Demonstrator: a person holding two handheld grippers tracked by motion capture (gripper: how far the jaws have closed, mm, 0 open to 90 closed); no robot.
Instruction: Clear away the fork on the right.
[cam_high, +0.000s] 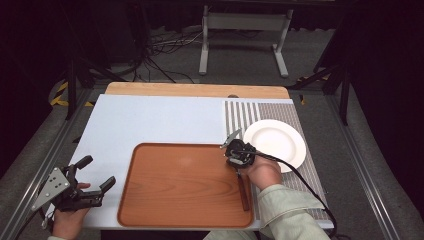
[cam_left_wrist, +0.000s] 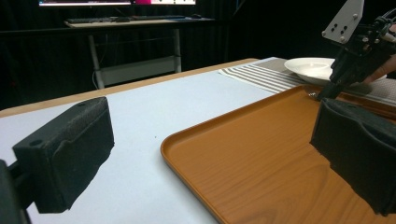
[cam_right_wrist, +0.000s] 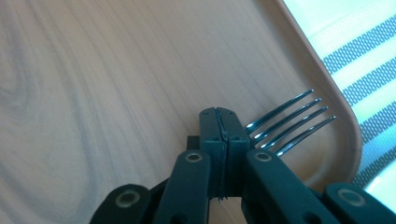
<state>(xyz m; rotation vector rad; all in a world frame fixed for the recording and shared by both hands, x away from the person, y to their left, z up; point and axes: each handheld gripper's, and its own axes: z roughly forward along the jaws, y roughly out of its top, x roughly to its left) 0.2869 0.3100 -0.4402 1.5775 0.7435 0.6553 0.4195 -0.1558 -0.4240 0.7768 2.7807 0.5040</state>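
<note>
A fork with a brown handle (cam_high: 243, 192) lies along the right side of the wooden tray (cam_high: 130, 170), its steel tines (cam_right_wrist: 289, 123) near the tray's rounded corner. My right gripper (cam_high: 238, 169) points down at the fork's neck. Its jaws (cam_right_wrist: 219, 116) are pressed together, and the tines stick out to the right from beneath the tips. I cannot tell whether the fork is pinched or just touched. From the left gripper view, the right gripper (cam_left_wrist: 323, 94) tip rests on the tray (cam_left_wrist: 261, 154). My left gripper (cam_high: 95, 175) rests open and empty at the table's near left corner.
A white plate (cam_high: 275, 137) sits on a striped placemat (cam_high: 240, 115) to the right of the tray. A pale blue mat (cam_high: 150, 120) covers the table. A cable (cam_high: 300, 180) trails from the right gripper over the placemat. A white table frame (cam_high: 245, 22) stands beyond.
</note>
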